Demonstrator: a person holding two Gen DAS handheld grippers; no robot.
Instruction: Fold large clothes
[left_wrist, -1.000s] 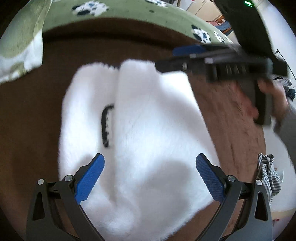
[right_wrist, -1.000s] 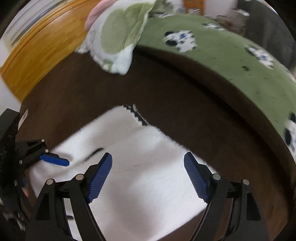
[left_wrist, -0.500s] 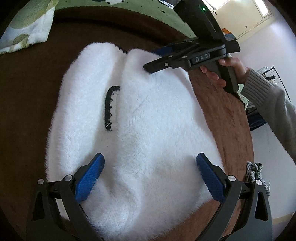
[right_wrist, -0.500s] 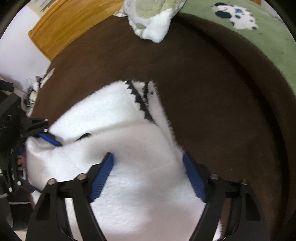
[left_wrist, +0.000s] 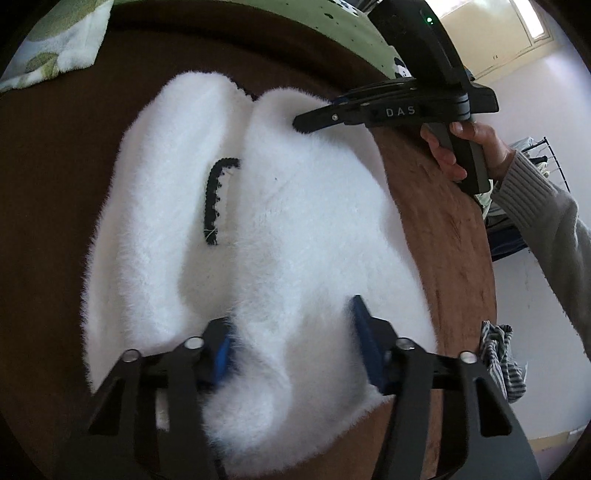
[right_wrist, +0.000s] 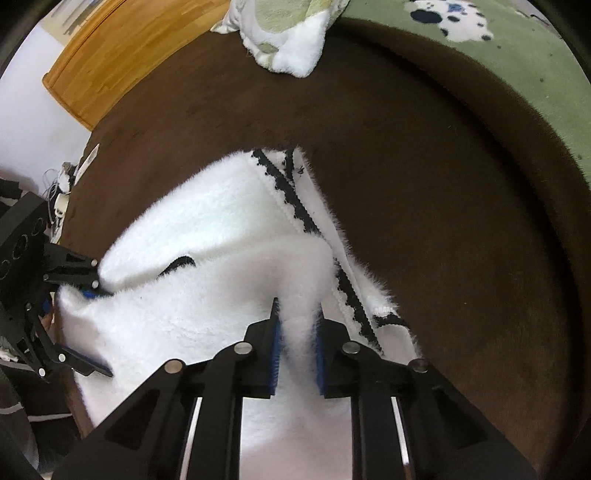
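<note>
Both pairs of tongs have narrowed since the earlier frames, when their blue pads stood wide apart above the cloth. Nearest the left wrist camera, the left gripper (left_wrist: 291, 338) is closing with a raised ridge of the white fluffy garment (left_wrist: 303, 229) between its pads; the left-side pad is half buried in the pile, so firm contact there cannot be confirmed. Nearest the right wrist camera, the right gripper (right_wrist: 297, 343) is closing on a narrow pinched fold of the same garment (right_wrist: 207, 295), both pads pressing into the fleece.

Beyond the pads, the garment lies spread on the brown bedspread (left_wrist: 55, 177). A short piece of black trim (left_wrist: 214, 199) shows ahead of the left tongs, its remainder hidden under a fold. Further trim runs ahead and right of the right tongs.

Farther out in the left view, the right gripper's tip is sunk in the garment's far edge, held by a hand (left_wrist: 465, 147) in a grey knitted sleeve. A green patterned blanket (right_wrist: 517, 55) and a pale towel (right_wrist: 291, 33) lie beyond, both cut by the frame edge.
</note>
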